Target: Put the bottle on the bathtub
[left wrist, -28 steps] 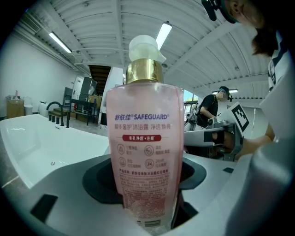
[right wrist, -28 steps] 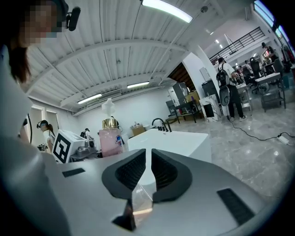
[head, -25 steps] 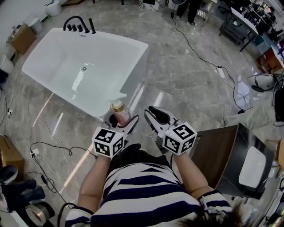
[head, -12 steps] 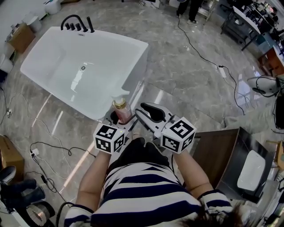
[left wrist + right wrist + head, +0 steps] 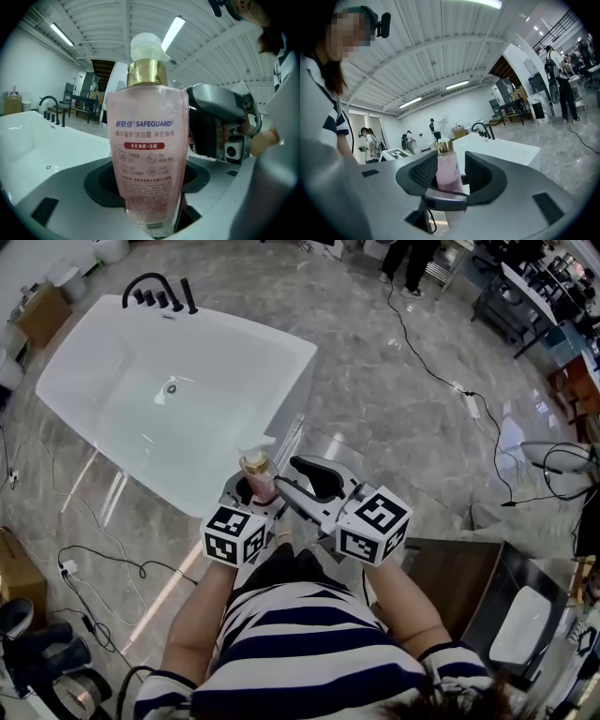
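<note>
- Grey marble floor (image 5: 394, 399) w/ loose cables is seen round a white freestanding bathtub (image 5: 246, 321).
- Pink translucent pump bottle w/ gold collar (image 5: 256, 476) is held upright, clamped in left gripper (image 5: 255, 499) jaws, near the tub's closest corner, not yet set down.
- Right gripper (image 5: 317, 486) jaws are apart, beside the bottle, nothing gripped.
- Step judged: carry; next, bottle to be brought fwd and stood on the rim.

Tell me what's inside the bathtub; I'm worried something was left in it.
Only the drain fitting shows on the white floor of the bathtub. Its near corner is covered by the bottle and the left gripper.
</note>
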Demonstrator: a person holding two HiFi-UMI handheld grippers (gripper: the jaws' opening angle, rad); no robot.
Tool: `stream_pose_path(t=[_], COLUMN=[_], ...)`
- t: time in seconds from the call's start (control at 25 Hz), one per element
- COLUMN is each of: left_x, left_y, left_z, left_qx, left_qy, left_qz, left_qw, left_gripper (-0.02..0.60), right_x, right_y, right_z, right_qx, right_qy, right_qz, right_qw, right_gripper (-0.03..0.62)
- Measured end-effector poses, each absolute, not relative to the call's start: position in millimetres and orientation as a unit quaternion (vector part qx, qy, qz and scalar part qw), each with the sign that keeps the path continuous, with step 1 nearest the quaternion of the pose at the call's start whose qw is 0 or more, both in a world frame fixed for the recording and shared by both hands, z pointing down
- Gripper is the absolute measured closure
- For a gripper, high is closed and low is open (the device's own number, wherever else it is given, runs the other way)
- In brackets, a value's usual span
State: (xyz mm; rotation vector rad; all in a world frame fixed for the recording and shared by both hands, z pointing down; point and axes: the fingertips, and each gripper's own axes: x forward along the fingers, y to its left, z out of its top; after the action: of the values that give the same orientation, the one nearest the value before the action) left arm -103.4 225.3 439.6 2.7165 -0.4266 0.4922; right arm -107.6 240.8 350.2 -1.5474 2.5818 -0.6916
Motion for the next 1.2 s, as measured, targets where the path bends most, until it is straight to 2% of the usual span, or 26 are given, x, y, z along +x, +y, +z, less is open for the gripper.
stream_pose_path(t=[0.36, 0.72, 1.2], left_x=[-83, -74, -36], left_y=[170, 135, 102], left_z=[444, 452, 452], left_qx=[0.956, 0.955, 0.954], left_qy=[-0.154, -0.158, -0.172], left_qz=[0.181, 0.186, 0.187], left_qw=[0.174, 0.168, 0.160], left_gripper=[0.272, 0.272, 0.272], right_x=[-108, -102, -60], right_y=[179, 133, 102], right_z=[355, 369, 372], right_qx=[-0.463, -0.450, -0.415], right_qy=[0.855, 0.861, 0.873], right_qz=[-0.234, -0.233, -0.255], right_qw=[0.004, -0.044, -0.036], right_gripper=[0.384, 0.382, 0.395])
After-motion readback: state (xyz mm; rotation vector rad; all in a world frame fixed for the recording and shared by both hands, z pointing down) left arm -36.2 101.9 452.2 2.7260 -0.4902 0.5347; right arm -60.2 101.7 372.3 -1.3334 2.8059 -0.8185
